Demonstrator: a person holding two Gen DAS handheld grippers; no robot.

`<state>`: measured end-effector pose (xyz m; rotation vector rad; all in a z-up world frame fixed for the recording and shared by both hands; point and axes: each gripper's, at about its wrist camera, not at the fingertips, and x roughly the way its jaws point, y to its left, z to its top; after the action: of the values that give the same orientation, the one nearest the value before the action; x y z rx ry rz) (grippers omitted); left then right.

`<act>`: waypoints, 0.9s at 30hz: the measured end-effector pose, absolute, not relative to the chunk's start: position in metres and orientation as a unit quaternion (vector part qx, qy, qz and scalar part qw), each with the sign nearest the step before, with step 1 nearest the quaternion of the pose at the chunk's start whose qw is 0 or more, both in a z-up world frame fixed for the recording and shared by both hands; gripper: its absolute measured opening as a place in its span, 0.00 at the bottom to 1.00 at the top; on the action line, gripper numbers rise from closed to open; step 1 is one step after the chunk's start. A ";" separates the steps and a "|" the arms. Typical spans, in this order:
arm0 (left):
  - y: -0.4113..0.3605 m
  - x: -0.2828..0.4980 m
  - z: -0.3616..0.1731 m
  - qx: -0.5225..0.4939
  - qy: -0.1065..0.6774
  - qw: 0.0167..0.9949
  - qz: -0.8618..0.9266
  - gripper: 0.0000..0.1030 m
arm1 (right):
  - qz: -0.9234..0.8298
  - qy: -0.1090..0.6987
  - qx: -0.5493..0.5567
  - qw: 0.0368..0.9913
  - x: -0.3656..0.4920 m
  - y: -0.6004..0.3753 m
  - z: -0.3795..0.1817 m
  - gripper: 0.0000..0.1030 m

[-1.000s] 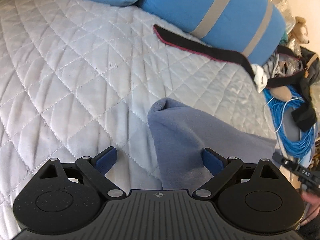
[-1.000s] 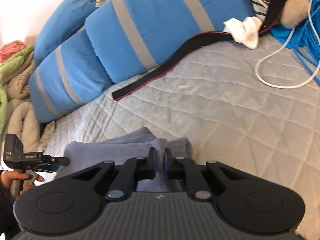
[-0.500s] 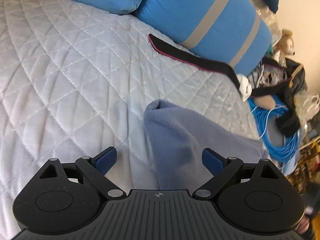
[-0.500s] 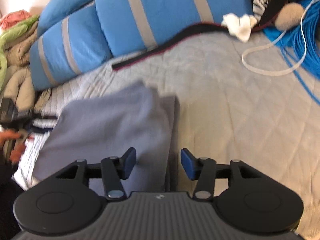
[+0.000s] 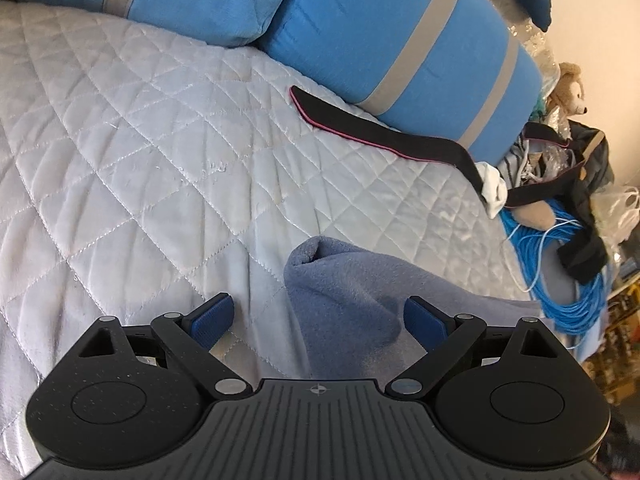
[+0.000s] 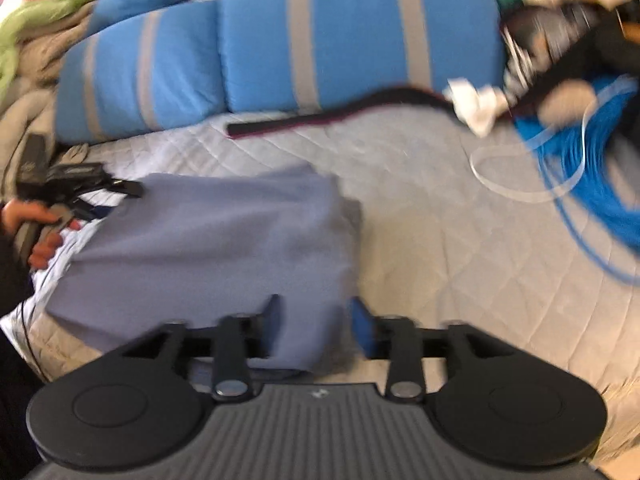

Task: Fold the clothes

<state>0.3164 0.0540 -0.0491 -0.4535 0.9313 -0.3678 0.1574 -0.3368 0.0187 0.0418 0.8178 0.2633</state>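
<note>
Grey-blue garment point(image 6: 216, 248): folded flat on the quilted bed point(image 5: 132, 168), near its front edge; soft fleece, one rolled end lifted in a small hump in the left wrist view.
Hand point(image 6: 30, 220): at the far left of the right wrist view, wrapped around the handle of the left gripper, beside the garment's left edge.
Left gripper point(image 5: 319, 320): jaws spread wide, blue pads either side of the garment's hump, neither pad touching the cloth as far as I can see.
Right gripper point(image 6: 318, 328): jaws apart, straddling the garment's near right corner; picture blurred, so contact cannot be told.
Blue pillows point(image 5: 400, 40): grey-striped, along the far edge of the bed.
Black strap point(image 5: 380, 136): pink-edged, lying just before the pillows.
Blue cable coil point(image 6: 592, 176): at the bed's right edge.
</note>
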 end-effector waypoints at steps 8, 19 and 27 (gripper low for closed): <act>0.081 0.326 -0.065 -0.361 0.468 0.772 -0.235 0.91 | 0.220 0.315 -0.113 0.916 0.113 -0.227 0.020 0.85; 0.073 0.325 -0.083 -0.414 0.480 0.722 -0.275 0.91 | 0.244 0.212 -0.272 0.906 0.073 -0.090 -0.018 0.94; 0.076 0.326 -0.087 -0.439 0.486 0.702 -0.279 0.91 | 0.173 0.143 -0.374 0.900 0.070 -0.039 -0.055 0.93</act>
<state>0.3262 0.0762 -0.0871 -0.9781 1.0828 -0.6211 0.0704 -0.0387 -0.0546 -0.7739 0.2967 0.3570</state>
